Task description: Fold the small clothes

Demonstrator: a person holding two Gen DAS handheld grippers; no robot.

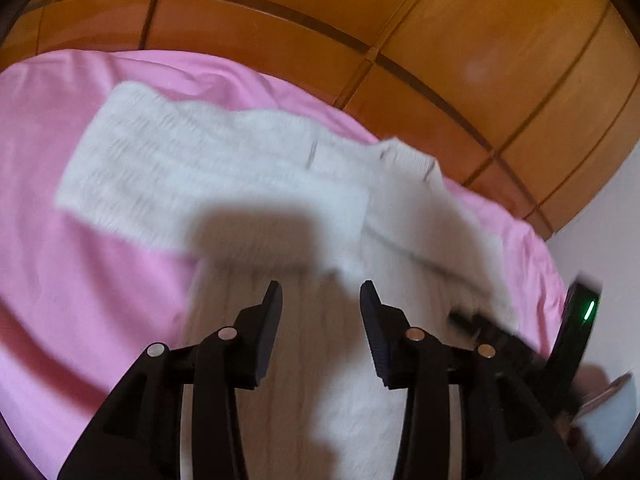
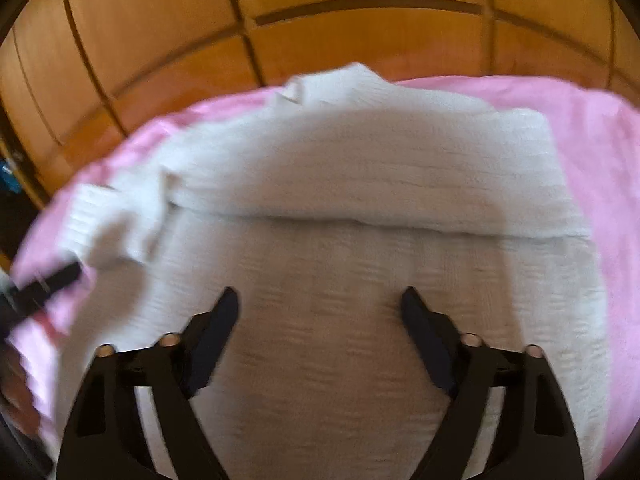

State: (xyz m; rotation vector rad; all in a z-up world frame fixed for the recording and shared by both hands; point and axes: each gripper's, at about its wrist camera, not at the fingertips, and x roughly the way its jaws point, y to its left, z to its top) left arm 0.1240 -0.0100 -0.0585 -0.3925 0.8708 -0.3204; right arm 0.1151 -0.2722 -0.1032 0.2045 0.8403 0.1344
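- Wooden panelled headboard [image 1: 460, 20] at the back, pink bedsheet [image 1: 60, 280] across the bed, and a white knitted garment [image 2: 340, 280] spread on it – that's the piece being folded.
- Left gripper [image 1: 320, 300] hangs above the garment, jaws parted with nothing between them; only knit and its own shadow lie underneath.
- Right gripper [image 2: 320, 300] sits over the broad middle of the garment, jaws spread wide, pinching nothing, pads clear of the cloth as far as the blur allows.
- One fold already shows: a band of knit [image 2: 380, 184] lies doubled across the top of the body, its edge running side to side just ahead of the right gripper.
- In the left wrist view a sleeve-like strip [image 1: 168, 160] stretches away up and to the left, its long axis slanting from the gripper toward the far left of the bed.
- The key relation: that strip lies ahead and left of the left gripper, so the left hand looks nearer to it.
- At the right gripper's far left, a bunched bit of knit [image 2: 120, 220] lies beside the other gripper's dark finger [image 2: 52, 280]; whether they touch, I can't tell.
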